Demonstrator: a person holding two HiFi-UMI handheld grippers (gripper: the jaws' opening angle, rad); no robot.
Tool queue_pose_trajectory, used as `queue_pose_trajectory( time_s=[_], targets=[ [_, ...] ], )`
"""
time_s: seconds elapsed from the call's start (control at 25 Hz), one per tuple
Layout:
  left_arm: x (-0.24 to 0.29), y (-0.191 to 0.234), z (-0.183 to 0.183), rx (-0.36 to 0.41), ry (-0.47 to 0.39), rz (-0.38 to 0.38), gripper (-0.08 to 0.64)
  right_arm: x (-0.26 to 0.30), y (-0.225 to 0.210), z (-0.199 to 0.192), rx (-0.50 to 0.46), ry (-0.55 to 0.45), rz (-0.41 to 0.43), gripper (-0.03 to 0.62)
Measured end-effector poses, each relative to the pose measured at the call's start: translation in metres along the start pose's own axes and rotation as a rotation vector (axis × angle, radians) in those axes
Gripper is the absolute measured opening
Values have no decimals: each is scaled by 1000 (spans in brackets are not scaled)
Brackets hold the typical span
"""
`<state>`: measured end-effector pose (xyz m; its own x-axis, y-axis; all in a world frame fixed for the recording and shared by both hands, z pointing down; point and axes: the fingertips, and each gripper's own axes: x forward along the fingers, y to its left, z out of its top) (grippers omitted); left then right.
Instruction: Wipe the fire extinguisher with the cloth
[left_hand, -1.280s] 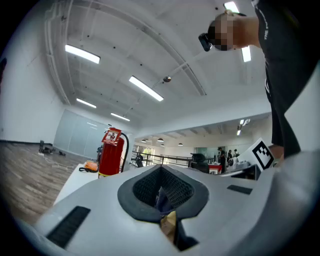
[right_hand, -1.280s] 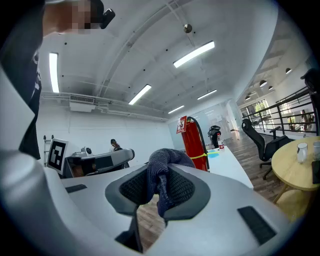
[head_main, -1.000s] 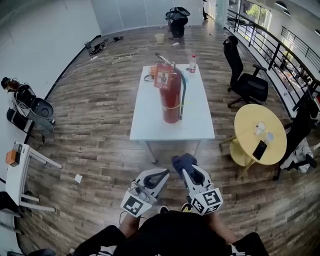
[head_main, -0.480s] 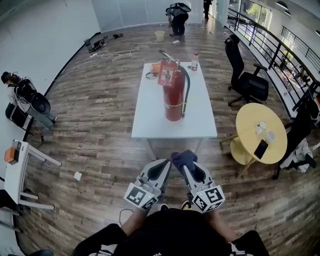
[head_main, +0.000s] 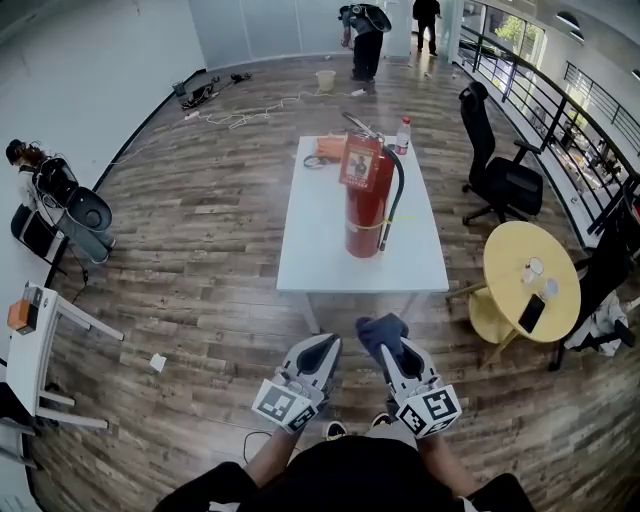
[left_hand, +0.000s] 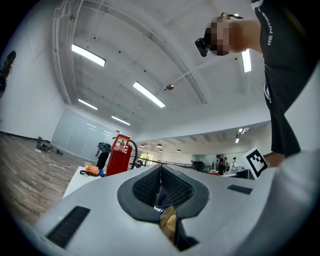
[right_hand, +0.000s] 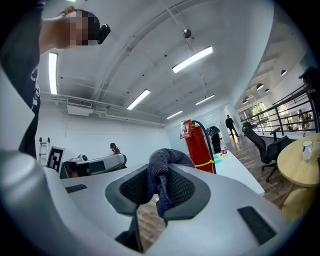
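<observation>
The smooth red cylindrical fire extinguisher (head_main: 366, 205) stands upright, long axis vertical, on the flat white rectangular surface (head_main: 310, 250). The right claw (head_main: 386, 350) clamps a nubby dark-blue cloth (head_main: 378, 327); the left claw (head_main: 324, 346) is closed, empty.

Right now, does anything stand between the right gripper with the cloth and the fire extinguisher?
Nothing visible does. The right gripper, shut on the cloth, is short of the white table; only floor and its bare top lie before the fire extinguisher. The bottle stands behind it.
</observation>
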<state>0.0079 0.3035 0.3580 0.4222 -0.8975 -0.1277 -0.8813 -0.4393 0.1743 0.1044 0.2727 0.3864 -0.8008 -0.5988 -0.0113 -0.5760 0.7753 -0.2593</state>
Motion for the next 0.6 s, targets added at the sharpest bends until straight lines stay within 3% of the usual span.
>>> queue_pose_trajectory(
  time_s=[0.32,0.6],
  targets=[
    [42,30,2,13,-15,-10,21,37,-29,12,-14,-23,31,92],
    [124,59,-2,19,-10,-1,21,83,-105,30,-25,-11,31,92]
  ],
)
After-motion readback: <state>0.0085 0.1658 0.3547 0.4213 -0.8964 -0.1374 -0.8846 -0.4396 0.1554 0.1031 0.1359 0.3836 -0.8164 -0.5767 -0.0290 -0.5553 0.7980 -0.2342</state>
